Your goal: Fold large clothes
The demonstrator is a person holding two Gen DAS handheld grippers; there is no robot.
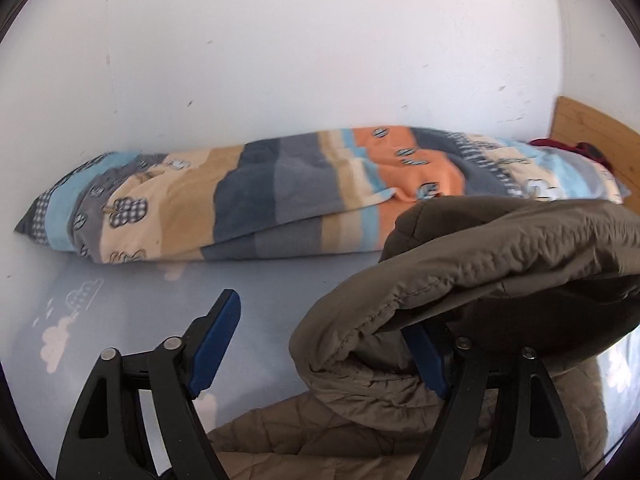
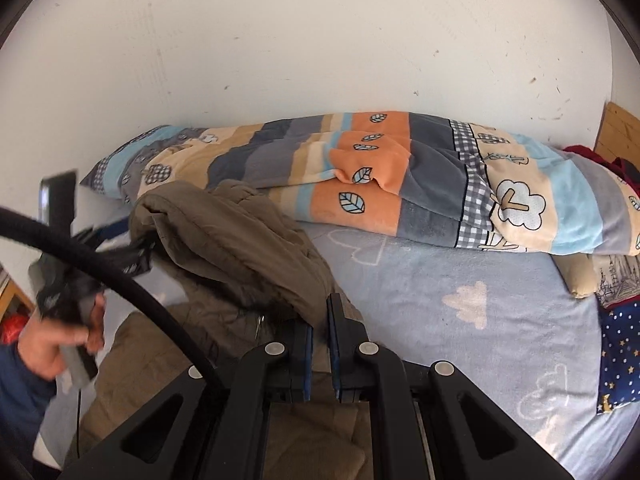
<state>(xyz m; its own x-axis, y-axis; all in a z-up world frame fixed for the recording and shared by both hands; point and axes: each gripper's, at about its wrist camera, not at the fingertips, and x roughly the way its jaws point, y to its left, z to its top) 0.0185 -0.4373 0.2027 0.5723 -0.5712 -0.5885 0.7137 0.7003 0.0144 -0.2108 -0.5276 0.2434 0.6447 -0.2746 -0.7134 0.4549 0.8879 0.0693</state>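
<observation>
An olive-brown quilted jacket [image 1: 480,248] lies on the light blue bed sheet [image 1: 260,320], part of it lifted into a hump. My left gripper [image 1: 320,316] stands open. Its left blue pad [image 1: 216,340] is bare over the sheet, and a jacket fold drapes over its right finger [image 1: 428,360]. My right gripper [image 2: 320,308] is shut on the jacket [image 2: 240,248] at a dark edge of the raised fold. In the right wrist view the left gripper [image 2: 120,248] shows blurred at the left under the lifted cloth, with a hand [image 2: 60,344] on its handle.
A rolled striped blanket [image 2: 380,184] lies along the white wall. Behind it at the right are a wooden headboard [image 1: 592,140] and a red cloth [image 2: 592,156]. Pillows [image 2: 620,340] sit at the right edge. A black cable [image 2: 120,276] arcs across the lower left.
</observation>
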